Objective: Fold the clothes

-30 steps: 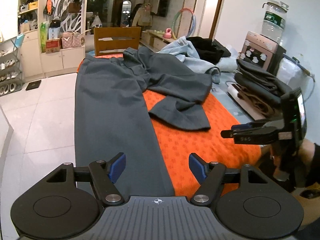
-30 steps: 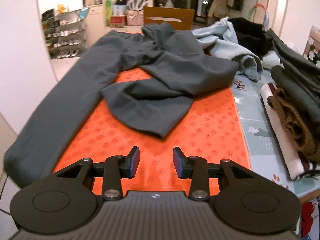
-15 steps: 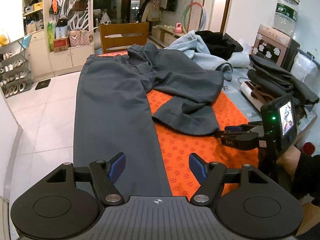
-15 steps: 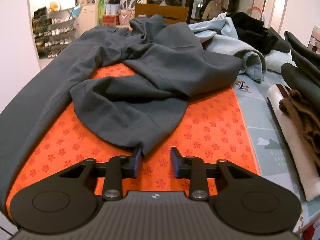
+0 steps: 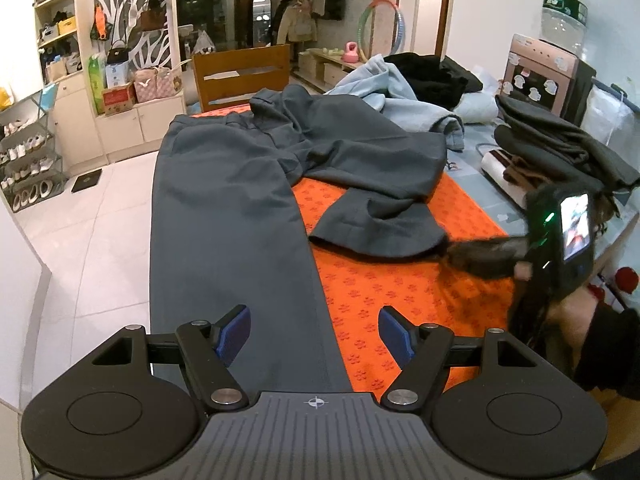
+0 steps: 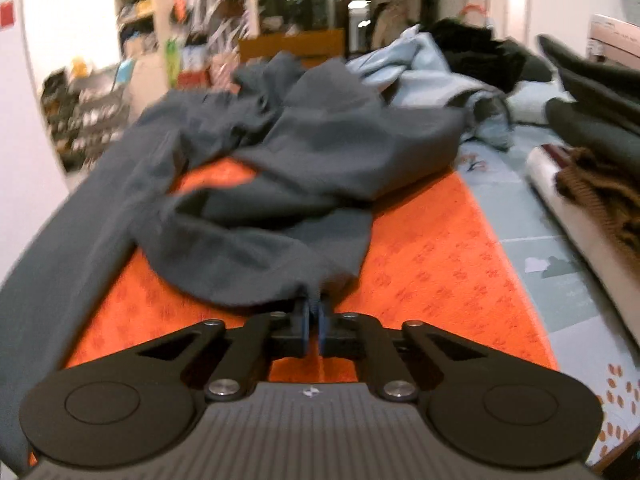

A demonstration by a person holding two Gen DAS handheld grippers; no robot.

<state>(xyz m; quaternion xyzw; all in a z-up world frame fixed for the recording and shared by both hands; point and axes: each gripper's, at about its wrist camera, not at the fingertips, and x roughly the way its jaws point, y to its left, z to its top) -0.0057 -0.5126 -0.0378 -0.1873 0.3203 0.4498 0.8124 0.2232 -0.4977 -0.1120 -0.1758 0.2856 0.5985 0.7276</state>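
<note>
The grey trousers (image 5: pixel 224 208) lie on the orange mat (image 5: pixel 400 288) that covers the worktop. One leg runs long and flat down the mat's left edge; the other is crumpled back on itself across the middle of the mat, its hem (image 5: pixel 372 240) pointing toward the near end.

The step in hand looks like straightening that crumpled leg before any fold is made. The right gripper (image 6: pixel 313 320) has its fingers pinched nearly together on the near edge of the hem (image 6: pixel 280 288). The right wrist view is smeared with motion, so I can't be sure how much cloth sits between them, but the fabric does bunch right at the tips. The left gripper (image 5: pixel 314 334) hangs over the near end of the mat with its fingers spread wide and nothing in them, the flat leg passing beneath.

Next, I'd say, the right gripper needs to draw the hem toward the near end of the mat until that leg lies straight beside the other, keeping its pinch so the cloth doesn't slip. The left one could pin or take the other hem.

Half a second ago the right fingers were a little apart, just at the hem's edge; now they are closed on it. A second ago they were well short of the trousers. The left gripper's spread has not changed, though it sits a touch higher and further back from the mat.
</note>
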